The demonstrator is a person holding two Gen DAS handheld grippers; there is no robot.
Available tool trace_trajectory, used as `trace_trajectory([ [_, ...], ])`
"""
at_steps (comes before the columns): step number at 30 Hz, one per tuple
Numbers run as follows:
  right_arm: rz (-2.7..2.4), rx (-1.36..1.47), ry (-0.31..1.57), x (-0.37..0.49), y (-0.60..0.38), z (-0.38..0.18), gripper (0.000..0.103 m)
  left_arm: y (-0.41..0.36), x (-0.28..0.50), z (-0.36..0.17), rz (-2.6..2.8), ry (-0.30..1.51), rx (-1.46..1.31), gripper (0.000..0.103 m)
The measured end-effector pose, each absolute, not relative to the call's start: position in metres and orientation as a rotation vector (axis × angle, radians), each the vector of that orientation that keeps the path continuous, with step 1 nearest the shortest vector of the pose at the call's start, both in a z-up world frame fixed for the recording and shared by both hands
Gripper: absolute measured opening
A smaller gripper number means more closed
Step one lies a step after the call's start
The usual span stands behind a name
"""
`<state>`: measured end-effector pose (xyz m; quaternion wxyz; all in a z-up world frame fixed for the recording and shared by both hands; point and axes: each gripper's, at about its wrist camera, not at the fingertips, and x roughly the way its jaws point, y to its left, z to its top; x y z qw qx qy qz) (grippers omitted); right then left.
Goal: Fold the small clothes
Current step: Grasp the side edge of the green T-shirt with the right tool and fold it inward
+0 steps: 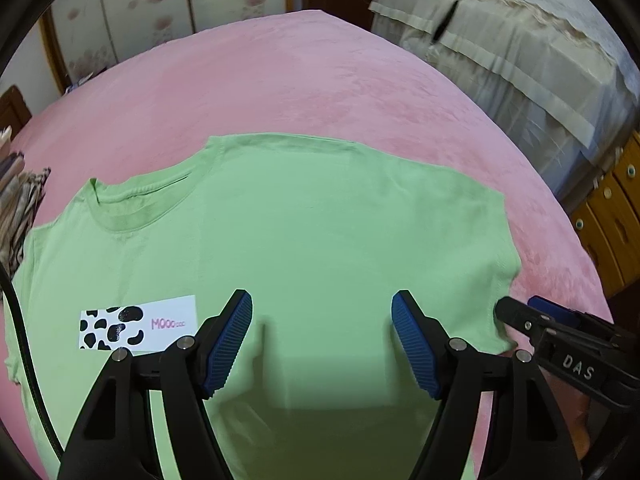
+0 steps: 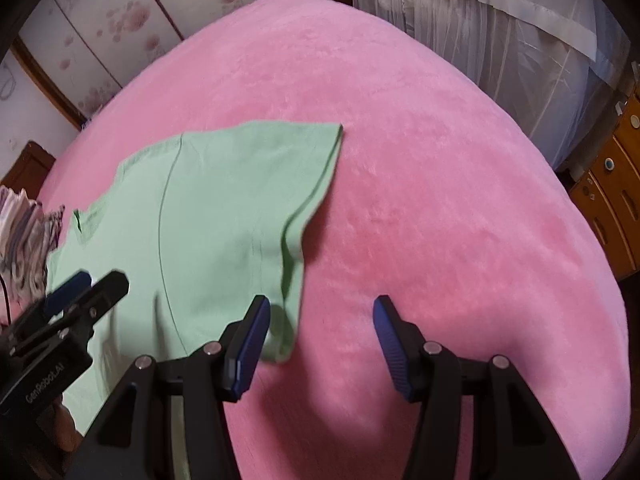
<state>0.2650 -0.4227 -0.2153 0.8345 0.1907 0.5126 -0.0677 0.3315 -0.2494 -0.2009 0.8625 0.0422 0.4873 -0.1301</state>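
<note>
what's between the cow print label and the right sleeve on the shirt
Only plain green t-shirt fabric; the stretch from the cow print label to the right sleeve is bare. The left gripper hovers open above it. Left wrist view.

The light green cotton-knit T-shirt (image 1: 304,216) under the left claw (image 1: 322,340) is matt and smooth, its ribbed collar to the claw's far left. Left of that claw, the white printed patch with black cow spots (image 1: 138,322) looks slightly glossy. The pink plush blanket (image 2: 420,200) beneath the right claw (image 2: 320,344) is fuzzy, with a soft sheen. Both claws are matt black plastic with ridged blue rubbery pads (image 1: 416,348) and small shiny metal pins. Far right of the claws stand varnished orange-brown wooden drawers (image 2: 612,184), glossy.
</note>
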Motion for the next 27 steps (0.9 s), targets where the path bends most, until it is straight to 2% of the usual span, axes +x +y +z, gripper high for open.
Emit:
trace_trajectory([
  [1,-0.137,0.407,1.069,0.269,-0.421,-0.216,0.054,-0.246,0.334,-0.201,-0.270,1.026,0.076,0.071],
  [2,-0.136,0.404,1.064,0.271,-0.423,-0.217,0.049,-0.243,0.336,-0.201,-0.268,1.028,0.064,0.071],
  [4,-0.124,0.388,1.063,0.280,-0.418,-0.219,0.030,-0.236,0.338,-0.201,-0.263,1.027,0.050,0.071],
  [5,-0.112,0.384,1.059,0.282,-0.416,-0.219,0.010,-0.233,0.339,-0.200,-0.257,1.025,0.048,0.071],
  [6,-0.116,0.375,1.057,0.284,-0.413,-0.218,0.003,-0.229,0.341,-0.200,-0.252,1.023,0.045,0.071],
  [13,-0.090,0.262,0.952,0.290,-0.379,-0.174,0.002,-0.195,0.346,-0.194,-0.198,1.005,0.010,0.071],
  [17,-0.017,0.166,0.961,0.307,-0.335,-0.160,0.002,-0.167,0.351,-0.191,-0.154,1.009,-0.021,0.071],
  [27,0.088,0.037,1.091,0.321,-0.251,-0.203,0.003,-0.113,0.365,-0.204,-0.079,1.043,-0.023,0.071],
])
